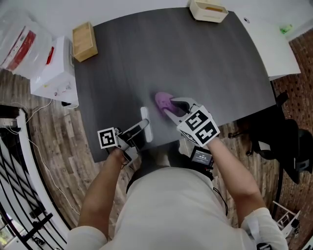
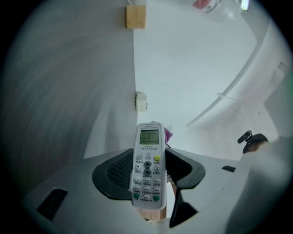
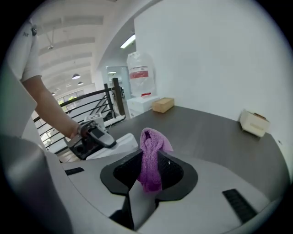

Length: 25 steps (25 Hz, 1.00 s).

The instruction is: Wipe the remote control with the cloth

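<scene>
A white remote control [image 1: 145,123] with a small screen and rows of buttons sits between the jaws of my left gripper [image 1: 139,131], which is shut on it, over the near edge of the dark table [image 1: 195,63]. In the left gripper view the remote control [image 2: 147,167] stands lengthwise, its lower half between the pads. My right gripper [image 1: 170,106] is shut on a purple cloth [image 1: 163,101], just right of the remote. In the right gripper view the cloth [image 3: 151,157] hangs bunched from the jaws, and the remote [image 3: 114,145] lies to its left.
A wooden box [image 1: 84,41] stands at the table's far left corner and a cream box [image 1: 209,10] at the far edge. A white appliance [image 1: 56,68] and a plastic bag [image 1: 22,41] are off the left side. A white table [image 1: 274,44] and a black chair [image 1: 279,141] are on the right.
</scene>
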### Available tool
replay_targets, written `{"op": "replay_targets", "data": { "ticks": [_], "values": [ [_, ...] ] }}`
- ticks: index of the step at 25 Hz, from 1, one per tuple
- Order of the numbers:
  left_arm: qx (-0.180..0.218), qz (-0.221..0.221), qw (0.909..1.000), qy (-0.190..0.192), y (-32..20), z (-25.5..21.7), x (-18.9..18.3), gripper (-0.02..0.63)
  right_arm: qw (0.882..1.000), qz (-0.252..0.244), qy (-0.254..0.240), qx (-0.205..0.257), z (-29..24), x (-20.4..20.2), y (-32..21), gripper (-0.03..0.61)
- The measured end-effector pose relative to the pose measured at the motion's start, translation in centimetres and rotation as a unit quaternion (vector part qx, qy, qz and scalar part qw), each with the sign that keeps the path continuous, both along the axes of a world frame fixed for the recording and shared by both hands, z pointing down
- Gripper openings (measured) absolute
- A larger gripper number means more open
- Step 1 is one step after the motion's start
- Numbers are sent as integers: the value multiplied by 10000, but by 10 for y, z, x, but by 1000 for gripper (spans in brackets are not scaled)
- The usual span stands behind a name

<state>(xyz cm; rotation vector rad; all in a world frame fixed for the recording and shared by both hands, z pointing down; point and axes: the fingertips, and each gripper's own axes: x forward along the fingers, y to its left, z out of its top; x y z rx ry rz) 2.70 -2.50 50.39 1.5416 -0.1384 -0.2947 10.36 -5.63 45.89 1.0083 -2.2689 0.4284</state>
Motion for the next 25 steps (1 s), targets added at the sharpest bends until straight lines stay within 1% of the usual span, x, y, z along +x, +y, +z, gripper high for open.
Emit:
{"op": "replay_targets", "data": {
  "ticks": [3,5,8,12,14,17,20,23,25],
  "values": [
    [-63,-249,9989,390,-11,-10,1,219,9992,-337,-31,200,-13,-21,-22,106],
    [-56,-319,9977,590,-19,-19,4,219,9976,-615,47,319,-16,-34,-30,106],
    [-17,-377,9963,766,-26,-31,7,219,9943,-933,129,500,-24,-49,-31,106],
    [61,-475,9945,931,-37,-44,3,219,9903,-1140,199,763,-40,-57,-31,101],
    [94,-619,9924,1058,-44,-50,-2,219,9881,-1266,223,840,-46,-62,-28,100],
    [102,-947,9874,1264,-56,-58,-12,219,9849,-1479,239,869,-52,-72,-20,98],
    [193,-1111,9853,1283,-65,-62,-20,218,9820,-1628,301,913,-55,-78,-13,97],
    [322,-1116,9863,1169,-67,-65,-19,218,9818,-1627,320,922,-57,-77,-9,97],
    [339,-1120,9876,1050,-65,-62,-17,218,9828,-1579,338,900,-57,-75,-5,97]
  ]
}}
